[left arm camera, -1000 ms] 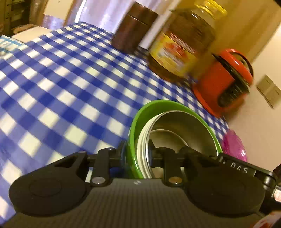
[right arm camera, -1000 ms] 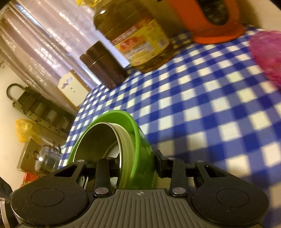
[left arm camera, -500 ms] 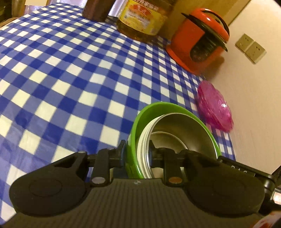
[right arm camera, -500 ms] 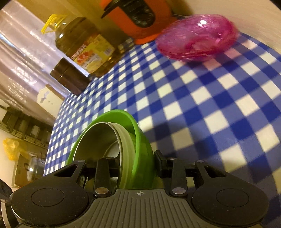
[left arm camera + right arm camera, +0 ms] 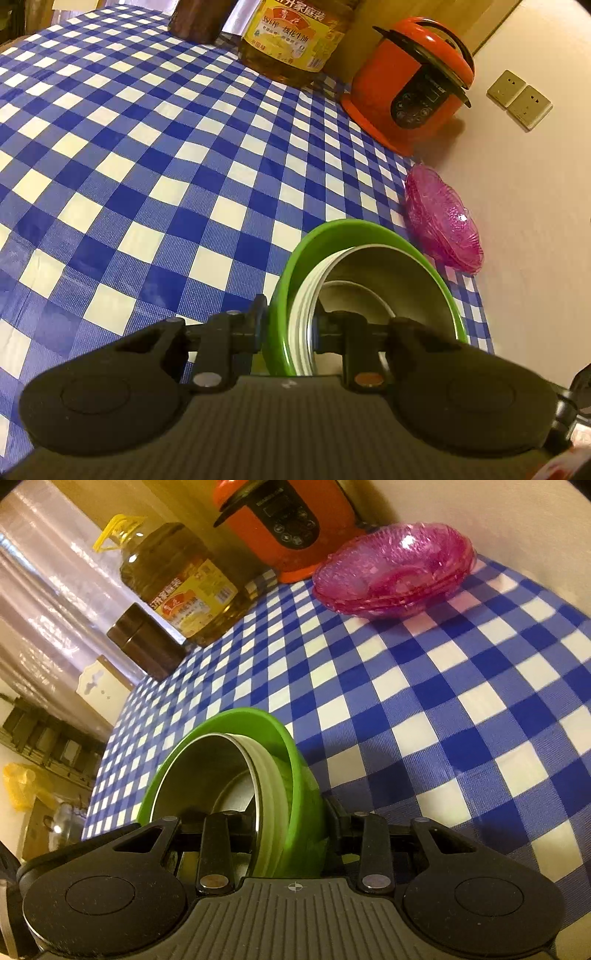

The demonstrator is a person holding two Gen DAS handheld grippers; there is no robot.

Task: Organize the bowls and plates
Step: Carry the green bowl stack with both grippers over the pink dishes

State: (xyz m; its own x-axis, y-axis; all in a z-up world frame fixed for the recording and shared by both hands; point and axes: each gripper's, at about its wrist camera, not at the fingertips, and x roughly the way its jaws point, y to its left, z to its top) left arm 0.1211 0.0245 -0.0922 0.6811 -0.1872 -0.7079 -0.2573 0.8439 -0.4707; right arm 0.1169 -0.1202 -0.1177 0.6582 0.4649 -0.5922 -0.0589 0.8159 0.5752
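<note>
Both hand-held grippers clamp one stack of bowls from opposite sides: the left hand-held gripper (image 5: 288, 325) pinches the rim on one side, the right hand-held gripper (image 5: 291, 830) the other. The stack, a steel bowl (image 5: 388, 273) nested inside a green bowl (image 5: 354, 229), is above the blue-and-white checked counter (image 5: 147, 147). Near it, by the wall, sit stacked pink glass dishes (image 5: 395, 568). Farther back stand an orange cooker (image 5: 410, 81), an oil bottle (image 5: 177, 583) and a brown jar (image 5: 144, 642).

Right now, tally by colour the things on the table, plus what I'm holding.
Orange cooker: 1
Yellow oil bottle: 1
Brown canister: 1
Pink dish stack: 1
Green bowl, held: 1
Total: 5
</note>
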